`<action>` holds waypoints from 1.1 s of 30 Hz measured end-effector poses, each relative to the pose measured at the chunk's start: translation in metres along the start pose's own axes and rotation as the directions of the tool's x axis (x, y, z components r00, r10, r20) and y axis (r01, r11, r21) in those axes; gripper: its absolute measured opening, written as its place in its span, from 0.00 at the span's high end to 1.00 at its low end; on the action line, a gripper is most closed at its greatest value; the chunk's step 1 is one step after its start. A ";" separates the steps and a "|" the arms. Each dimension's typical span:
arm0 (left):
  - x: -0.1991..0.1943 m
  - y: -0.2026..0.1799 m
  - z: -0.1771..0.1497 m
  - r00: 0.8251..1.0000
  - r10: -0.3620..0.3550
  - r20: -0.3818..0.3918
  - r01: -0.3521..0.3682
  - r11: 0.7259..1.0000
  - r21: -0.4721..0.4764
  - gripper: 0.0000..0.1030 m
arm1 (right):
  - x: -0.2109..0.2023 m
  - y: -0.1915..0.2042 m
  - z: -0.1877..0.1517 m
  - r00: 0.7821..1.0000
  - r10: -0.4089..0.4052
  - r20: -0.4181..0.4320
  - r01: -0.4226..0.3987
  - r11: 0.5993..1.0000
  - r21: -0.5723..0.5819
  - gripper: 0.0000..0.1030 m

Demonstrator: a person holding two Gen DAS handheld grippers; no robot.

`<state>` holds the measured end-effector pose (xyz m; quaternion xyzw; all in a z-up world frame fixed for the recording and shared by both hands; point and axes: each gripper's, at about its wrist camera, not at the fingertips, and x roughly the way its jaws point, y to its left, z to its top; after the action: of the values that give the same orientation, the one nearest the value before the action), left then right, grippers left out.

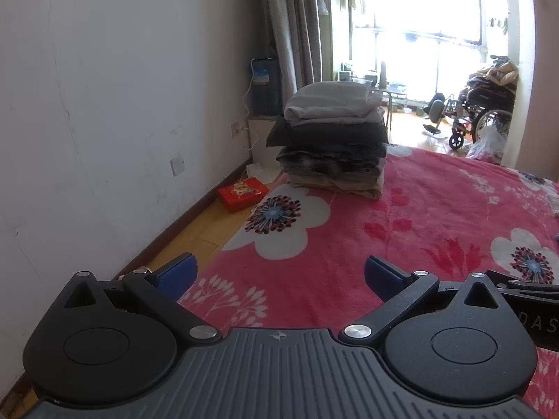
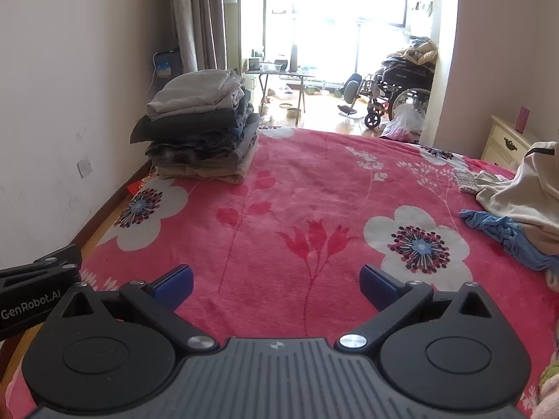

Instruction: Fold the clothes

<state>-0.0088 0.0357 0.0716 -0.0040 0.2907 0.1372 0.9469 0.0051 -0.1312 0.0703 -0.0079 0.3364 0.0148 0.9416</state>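
A tall stack of folded clothes (image 1: pixel 333 139) (image 2: pixel 202 129), grey on top and tan at the bottom, stands at the far left corner of the pink flowered bedspread (image 1: pixel 419 216) (image 2: pixel 307 192). Unfolded garments lie at the right edge of the right wrist view: a cream top (image 2: pixel 524 188) over a crumpled blue cloth (image 2: pixel 506 230). My left gripper (image 1: pixel 281 276) is open over the near left of the bed, nothing between its blue pads. My right gripper (image 2: pixel 276 282) is open beside it, also holding nothing. Both are well short of the stack and the loose clothes.
A white wall runs along the left, with a strip of wood floor and a red box (image 1: pixel 242 193) beside the bed. Beyond the bed are a wheelchair (image 2: pixel 398 94), a folding table (image 2: pixel 279 80) and a bright window. A cream nightstand (image 2: pixel 506 139) stands at the right.
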 end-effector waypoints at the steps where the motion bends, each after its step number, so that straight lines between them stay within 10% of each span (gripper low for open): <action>1: 0.000 0.000 0.000 1.000 0.002 -0.001 -0.002 1.000 -0.001 0.00 | 0.000 0.000 0.000 1.000 0.000 -0.001 0.000 1.000 0.000 0.00; 33: 0.002 0.007 -0.002 1.000 0.007 -0.016 -0.007 1.000 -0.017 0.00 | 0.002 0.005 -0.001 1.000 -0.013 -0.009 0.012 1.000 -0.010 0.00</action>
<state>-0.0100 0.0430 0.0698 -0.0120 0.2971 0.1429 0.9440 0.0055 -0.1257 0.0679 -0.0149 0.3405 0.0106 0.9401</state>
